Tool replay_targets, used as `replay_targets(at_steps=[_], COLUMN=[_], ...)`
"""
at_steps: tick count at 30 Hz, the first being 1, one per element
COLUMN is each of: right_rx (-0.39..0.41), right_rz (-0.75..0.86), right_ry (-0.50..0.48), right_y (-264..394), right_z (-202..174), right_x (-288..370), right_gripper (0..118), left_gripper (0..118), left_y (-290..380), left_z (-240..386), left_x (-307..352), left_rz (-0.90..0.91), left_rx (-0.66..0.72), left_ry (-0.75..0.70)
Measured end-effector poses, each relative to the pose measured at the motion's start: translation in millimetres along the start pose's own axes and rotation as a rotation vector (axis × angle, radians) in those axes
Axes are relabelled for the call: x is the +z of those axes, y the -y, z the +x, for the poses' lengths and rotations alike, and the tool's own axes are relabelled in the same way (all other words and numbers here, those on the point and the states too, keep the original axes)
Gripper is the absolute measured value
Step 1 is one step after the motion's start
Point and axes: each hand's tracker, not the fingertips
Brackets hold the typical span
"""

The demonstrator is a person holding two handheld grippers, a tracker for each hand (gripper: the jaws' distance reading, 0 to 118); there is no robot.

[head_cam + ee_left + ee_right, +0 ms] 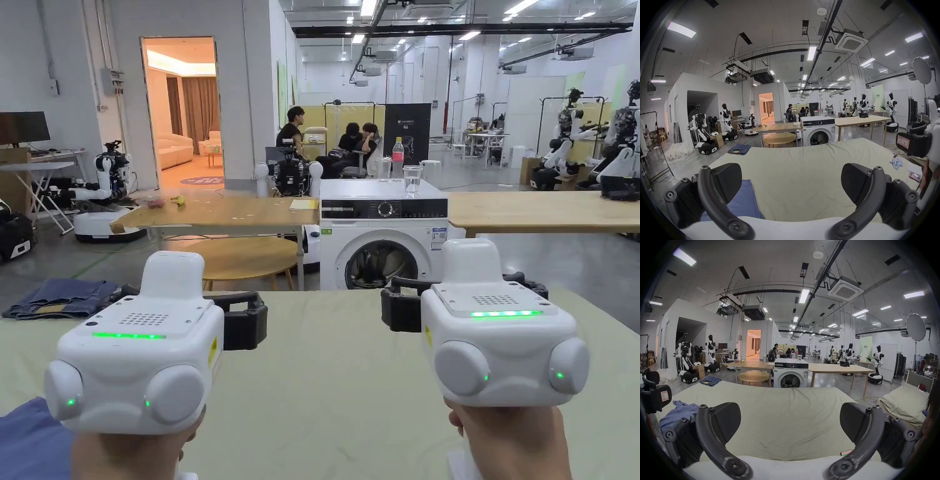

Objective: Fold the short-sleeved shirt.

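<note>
Hovering side by side above the pale green bed sheet [350, 387]: left gripper [791, 183] and right gripper [790, 423], each held from below by a hand, left hand [131, 453] and right hand [512, 440]. Jaws of both spread wide apart, nothing between them, bare sheet showing in each gap. Blue short-sleeved shirt [743, 201] lying crumpled on the sheet, low and just left of the left gripper, partly behind its left jaw; from the right gripper view, well off to the left [679, 412], beyond the left jaw. Folded denim jeans [62, 298] resting at the far left edge of the sheet, ahead and left of the left gripper. White washing machine [382, 240] standing past the far edge, straight ahead between the two grippers, a glass [412, 178] and a bottle [397, 156] on top. Small bunch of blue clips [897, 163] lying on the sheet, right of the left gripper.
</note>
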Motion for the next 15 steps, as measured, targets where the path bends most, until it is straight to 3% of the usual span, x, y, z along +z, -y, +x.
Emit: replay_targets(at_steps=[15], right_rx=[0.007], right_rz=[0.004], right_ry=[0.007], right_y=[7.0], right_z=[2.1], right_x=[-0.8], right_gripper=[118], left_gripper=[118], left_y=[5.6], left_z=[0.6], left_x=[-1.4], left_rz=[-0.007], left_rx=[-0.001], left_ry=[-0.006])
